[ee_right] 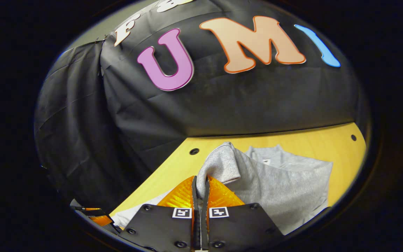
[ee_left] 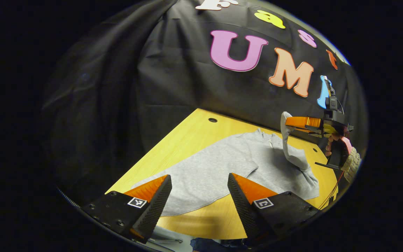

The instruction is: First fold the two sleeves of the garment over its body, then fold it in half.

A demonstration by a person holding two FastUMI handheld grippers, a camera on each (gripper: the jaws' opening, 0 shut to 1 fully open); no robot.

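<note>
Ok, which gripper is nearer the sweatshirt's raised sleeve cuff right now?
Right. The right gripper is shut on the sleeve cuff, holding it up off the grey sweatshirt. The left gripper hangs open over the hem end, away from the cuff.

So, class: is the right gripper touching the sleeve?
Touching. In the right gripper view, the right gripper has both fingers pressed on the sleeve cuff; the left gripper view shows the sleeve lifted off the table.

Right claw (ee_right: 200, 185) clamped on grey sleeve (ee_right: 222, 166) above table (ee_right: 292, 138).
</note>
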